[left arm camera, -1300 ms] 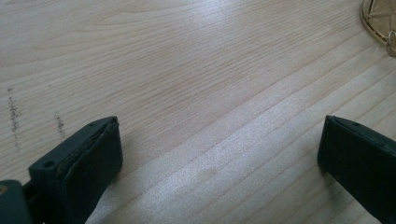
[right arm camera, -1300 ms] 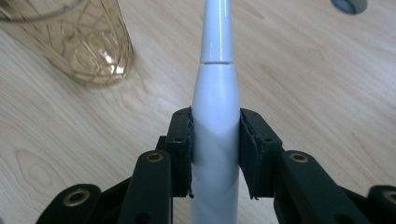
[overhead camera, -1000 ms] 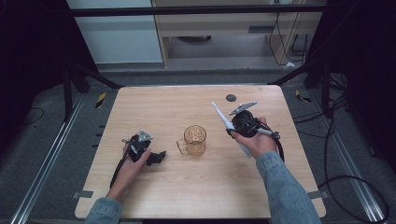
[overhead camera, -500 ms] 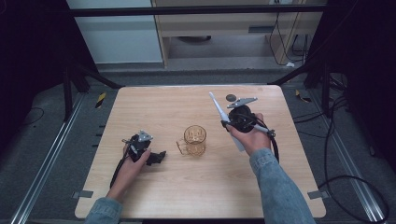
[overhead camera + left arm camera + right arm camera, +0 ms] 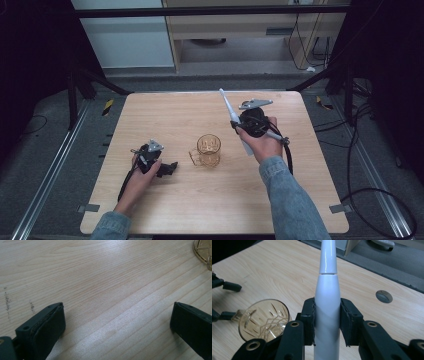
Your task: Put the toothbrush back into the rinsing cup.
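A: High view, centre right of frame: the right gripper [image 5: 239, 125] is clamped on a white electric toothbrush [image 5: 228, 107], its slim neck angled toward the upper left, its thick end showing below the hand. An amber cut-glass mug [image 5: 208, 149] stands at frame centre, handle to its lower left. The left gripper [image 5: 169, 168] rests low on the wooden table [image 5: 300, 195] at centre left, well apart from the mug.

B: Left gripper view?

A: Jaws wide, nothing between them, bare wood beneath. The mug's rim [image 5: 203, 249] clips the upper right corner.

B: Right gripper view?

A: Both pads [image 5: 309, 320] press the toothbrush body [image 5: 327, 307] just below the neck seam. The mug [image 5: 263, 319] sits at lower left, mouth open. A grey grommet [image 5: 384, 296] lies at right.

B: Handling?

A: Judged: stiff, glossy plastic, likely slippery and bottom-heavy; the thick body is the sound hold. The glass looks fragile, and its rim stands nearest the brush.
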{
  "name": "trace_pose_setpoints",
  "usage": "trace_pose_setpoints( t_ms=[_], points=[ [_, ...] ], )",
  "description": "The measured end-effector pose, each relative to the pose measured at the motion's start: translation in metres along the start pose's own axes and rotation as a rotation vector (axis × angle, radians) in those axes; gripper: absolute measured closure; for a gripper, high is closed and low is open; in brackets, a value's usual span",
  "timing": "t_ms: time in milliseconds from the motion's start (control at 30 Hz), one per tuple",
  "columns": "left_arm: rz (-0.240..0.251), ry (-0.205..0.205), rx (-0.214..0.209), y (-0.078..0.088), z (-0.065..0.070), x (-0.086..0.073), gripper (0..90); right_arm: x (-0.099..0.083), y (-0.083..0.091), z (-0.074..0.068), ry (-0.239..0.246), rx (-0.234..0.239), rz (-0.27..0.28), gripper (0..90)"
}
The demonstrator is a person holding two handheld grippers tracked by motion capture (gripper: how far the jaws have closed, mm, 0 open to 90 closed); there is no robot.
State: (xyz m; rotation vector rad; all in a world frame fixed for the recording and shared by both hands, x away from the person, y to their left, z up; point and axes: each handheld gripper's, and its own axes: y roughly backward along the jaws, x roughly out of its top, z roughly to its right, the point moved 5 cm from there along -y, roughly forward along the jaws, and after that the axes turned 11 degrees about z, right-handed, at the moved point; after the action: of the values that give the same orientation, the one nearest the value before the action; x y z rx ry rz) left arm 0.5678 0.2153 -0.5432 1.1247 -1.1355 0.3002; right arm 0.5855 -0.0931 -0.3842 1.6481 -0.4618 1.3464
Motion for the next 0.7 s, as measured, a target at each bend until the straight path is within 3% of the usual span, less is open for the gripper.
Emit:
trace_pose_setpoints(
  t_ms=[267, 700],
  points=[
    [0.001, 0.002, 0.000, 0.000, 0.000, 0.000, 0.0, 0.013, -0.002, -0.006, 0.005, -0.017, 0.044, 66.9],
    [0.003, 0.000, -0.001, 0.000, 0.000, 0.000, 0.0, 0.046, -0.011, -0.024, 0.001, -0.004, 0.150, 66.9]
  ],
)
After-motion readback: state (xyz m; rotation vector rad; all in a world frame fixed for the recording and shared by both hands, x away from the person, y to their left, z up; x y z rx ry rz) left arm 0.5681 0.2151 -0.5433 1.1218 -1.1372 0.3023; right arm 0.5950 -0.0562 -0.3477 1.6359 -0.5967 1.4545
